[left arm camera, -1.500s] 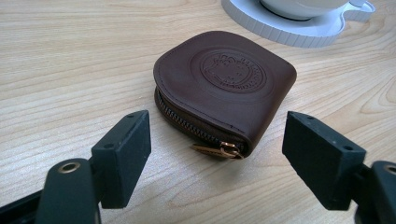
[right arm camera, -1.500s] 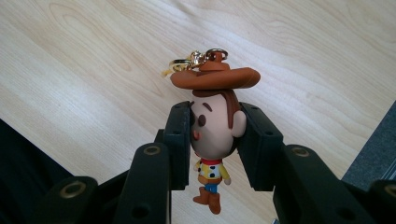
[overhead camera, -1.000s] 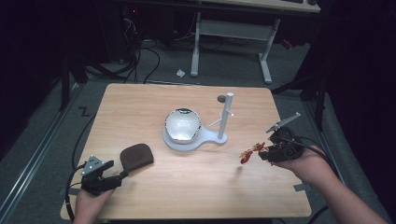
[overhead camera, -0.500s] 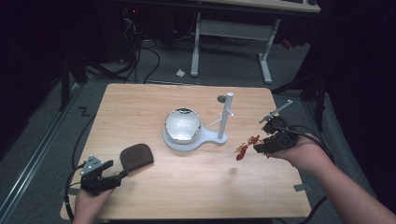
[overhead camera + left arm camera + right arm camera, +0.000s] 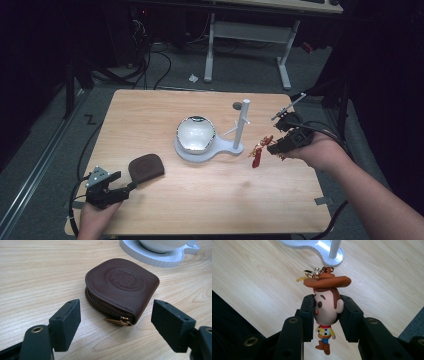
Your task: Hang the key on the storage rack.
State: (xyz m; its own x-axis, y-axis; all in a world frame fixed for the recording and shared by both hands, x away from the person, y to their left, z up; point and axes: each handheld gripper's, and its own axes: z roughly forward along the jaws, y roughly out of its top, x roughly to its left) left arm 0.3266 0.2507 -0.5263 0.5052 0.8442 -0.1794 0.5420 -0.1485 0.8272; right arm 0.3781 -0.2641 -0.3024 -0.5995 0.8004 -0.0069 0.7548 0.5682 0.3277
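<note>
- The cowboy keyring (image 5: 325,307) is clamped by its head between the right gripper (image 5: 278,147) pads, lifted off the table; hat and ring point away from the hand, boots hang toward the wrist.
- Its long axis runs roughly along the jaws, with the metal ring (image 5: 318,271) leading.
- From the keyring, the white stand's post (image 5: 243,122) lies at about 11 o'clock in the high view, near but apart; its side peg juts toward the bowl (image 5: 195,134). My guess is the ring goes onto that peg, so the right hand is the nearer one.
- The left gripper (image 5: 131,186) rests at the table's 7 o'clock corner, jaws wide, holding nothing; the brown pouch (image 5: 122,287) lies just ahead of them, zip pull (image 5: 119,320) facing the jaws.
- The table (image 5: 150,110) is pale wood.
- Beyond it: dark floor, cables, a desk frame (image 5: 245,30).
</note>
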